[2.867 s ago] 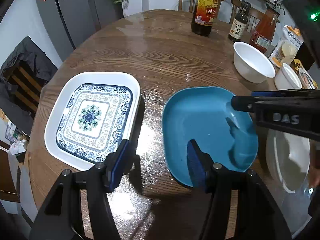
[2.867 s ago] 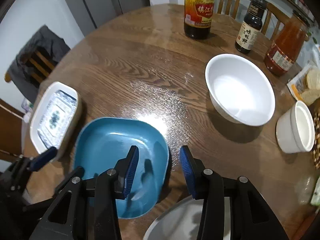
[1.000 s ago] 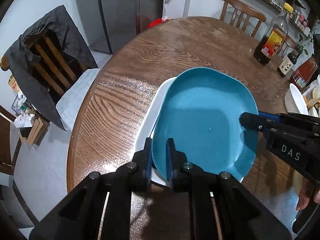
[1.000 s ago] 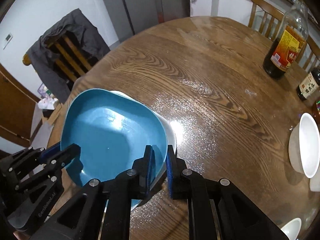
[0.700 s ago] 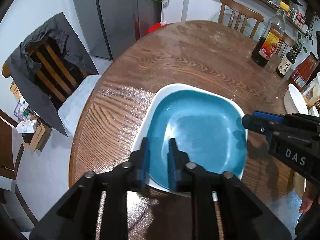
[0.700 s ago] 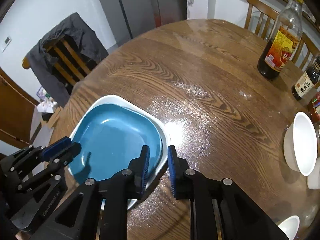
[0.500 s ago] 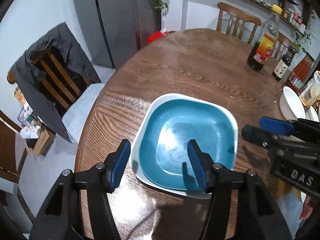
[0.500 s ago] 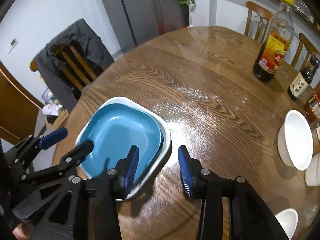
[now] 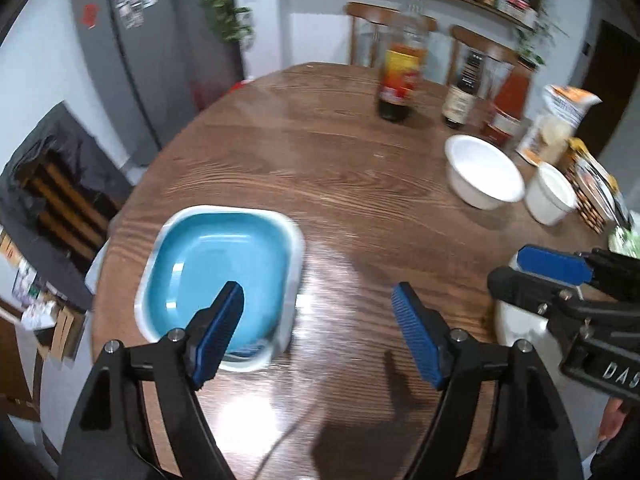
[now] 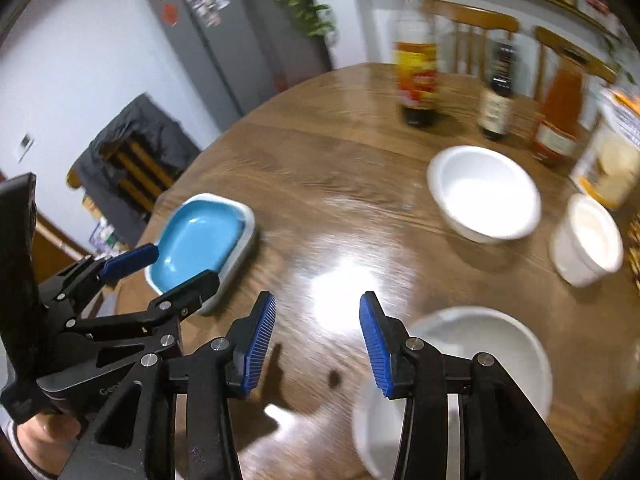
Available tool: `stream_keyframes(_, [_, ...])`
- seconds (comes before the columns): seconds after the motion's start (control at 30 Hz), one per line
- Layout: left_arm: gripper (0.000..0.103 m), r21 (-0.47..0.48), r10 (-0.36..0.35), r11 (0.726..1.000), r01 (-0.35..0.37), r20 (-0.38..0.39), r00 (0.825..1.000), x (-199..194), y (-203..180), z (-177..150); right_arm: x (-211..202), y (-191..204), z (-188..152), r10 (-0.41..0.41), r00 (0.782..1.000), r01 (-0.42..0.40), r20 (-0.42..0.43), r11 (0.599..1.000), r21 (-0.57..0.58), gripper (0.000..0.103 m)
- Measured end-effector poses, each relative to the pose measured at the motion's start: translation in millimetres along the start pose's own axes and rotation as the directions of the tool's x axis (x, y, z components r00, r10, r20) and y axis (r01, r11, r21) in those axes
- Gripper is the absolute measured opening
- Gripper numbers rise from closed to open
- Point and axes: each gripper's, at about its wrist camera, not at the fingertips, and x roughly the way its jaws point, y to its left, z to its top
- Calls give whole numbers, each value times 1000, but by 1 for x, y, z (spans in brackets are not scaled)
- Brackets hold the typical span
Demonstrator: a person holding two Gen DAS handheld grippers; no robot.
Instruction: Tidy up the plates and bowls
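The blue plate (image 9: 218, 268) sits nested in the white square plate (image 9: 294, 248) near the edge of the round wooden table (image 9: 340, 168). Both grippers hang above the table with nothing between their blue pads — the left gripper (image 9: 318, 330) has just been opening and stands spread wide, the right gripper (image 10: 316, 338) is parted less. A white bowl (image 10: 484, 194) and a white cup (image 10: 586, 242) stand farther back, and a white plate (image 10: 480, 336) lies under the right gripper.
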Motion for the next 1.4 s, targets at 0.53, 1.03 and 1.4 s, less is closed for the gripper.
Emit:
stream_keyframes(0.53, [76, 118, -124, 983, 141, -143, 982, 44, -110, -14, -24, -130, -60, -206, 975, 219, -76, 949, 228, 46])
stream_keyframes(1.03, [13, 66, -142, 986, 154, -164, 976, 51, -101, -10, 9, -98, -48, -65, 994, 77, -85, 986, 145, 11])
stream_keyframes(1.4, [16, -62, -30, 998, 20, -171, 985, 57, -29, -10, 47, -31, -20, -20, 994, 25, -110, 999, 43, 11])
